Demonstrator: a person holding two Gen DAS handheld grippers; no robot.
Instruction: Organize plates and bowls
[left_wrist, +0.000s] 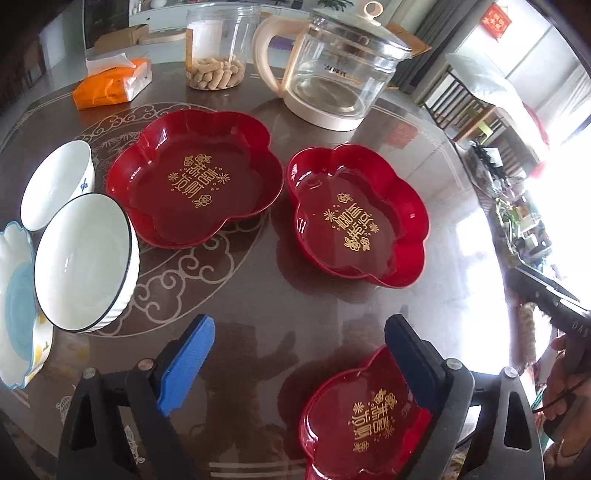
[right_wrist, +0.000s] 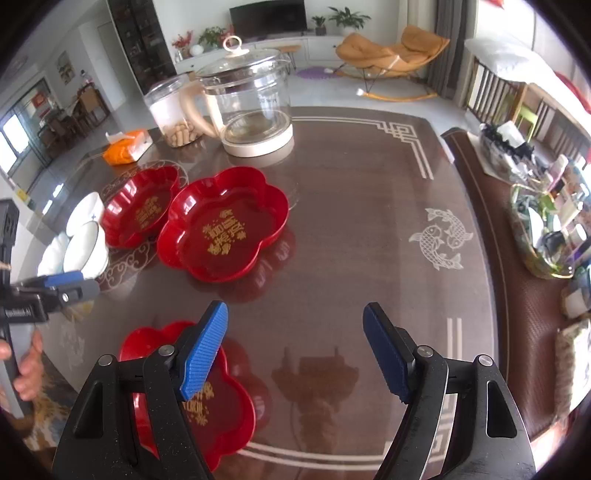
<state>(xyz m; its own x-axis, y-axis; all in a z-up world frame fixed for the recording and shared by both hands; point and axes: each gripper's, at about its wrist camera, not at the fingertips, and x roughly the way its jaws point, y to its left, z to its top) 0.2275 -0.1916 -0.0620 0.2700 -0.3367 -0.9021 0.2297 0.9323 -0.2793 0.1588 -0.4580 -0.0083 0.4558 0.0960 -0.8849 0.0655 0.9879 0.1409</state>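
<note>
Three red flower-shaped plates with gold characters lie apart on the brown table: one far left (left_wrist: 195, 184) (right_wrist: 142, 208), one in the middle (left_wrist: 356, 218) (right_wrist: 225, 225), one near the front edge (left_wrist: 364, 417) (right_wrist: 218, 402). Two white bowls stand at the left, a dark-rimmed one (left_wrist: 86, 262) (right_wrist: 86, 249) and a smaller one (left_wrist: 55, 184) (right_wrist: 85, 212). A white and blue scalloped dish (left_wrist: 16, 306) lies beside them. My left gripper (left_wrist: 299, 362) (right_wrist: 72, 284) is open and empty above the table. My right gripper (right_wrist: 295, 350) is open and empty, its left finger over the near plate.
A glass kettle with a cream base (left_wrist: 332, 70) (right_wrist: 255, 99), a clear jar of snacks (left_wrist: 218, 48) (right_wrist: 173, 110) and an orange tissue pack (left_wrist: 112, 85) (right_wrist: 127, 146) stand at the table's far side. A cluttered basket (right_wrist: 546, 229) sits on a bench at the right.
</note>
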